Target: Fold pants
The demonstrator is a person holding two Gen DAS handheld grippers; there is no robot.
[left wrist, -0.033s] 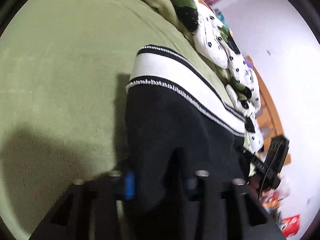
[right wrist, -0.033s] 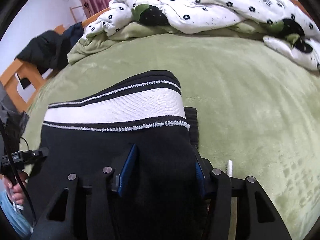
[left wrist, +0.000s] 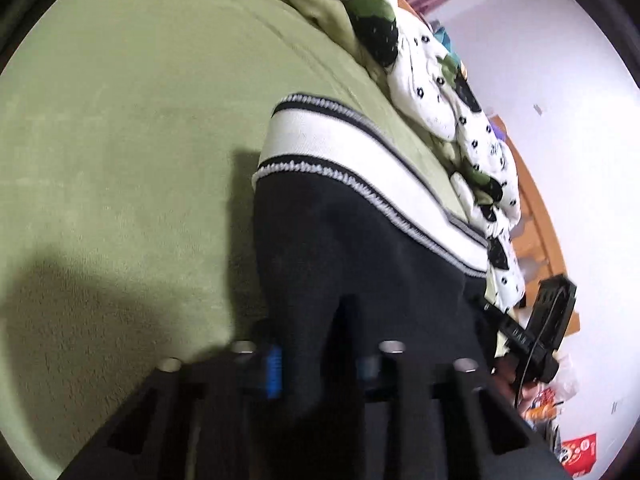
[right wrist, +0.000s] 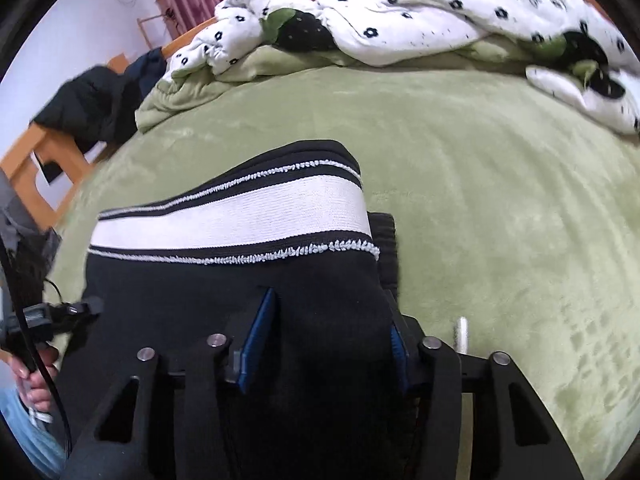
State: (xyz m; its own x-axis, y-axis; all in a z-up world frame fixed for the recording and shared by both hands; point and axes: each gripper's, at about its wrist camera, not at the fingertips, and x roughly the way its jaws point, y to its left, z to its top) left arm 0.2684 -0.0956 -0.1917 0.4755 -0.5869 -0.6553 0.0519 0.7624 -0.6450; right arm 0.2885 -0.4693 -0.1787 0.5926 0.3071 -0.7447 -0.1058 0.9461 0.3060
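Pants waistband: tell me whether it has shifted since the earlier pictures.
No. The white waistband lies where it did against the green blanket and the floral quilt.

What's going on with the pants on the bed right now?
A person is folding black pants with a white-striped waistband on a green blanket. The left gripper has black fabric between its fingers and is closing on it. The right gripper also straddles the fabric, its jaws closing. A crumpled floral duvet lies beyond.

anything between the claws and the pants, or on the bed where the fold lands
Nothing visible. The pants already sit between both claws, left and right, whose jaws are closing. The green blanket ahead is bare up to the quilt.
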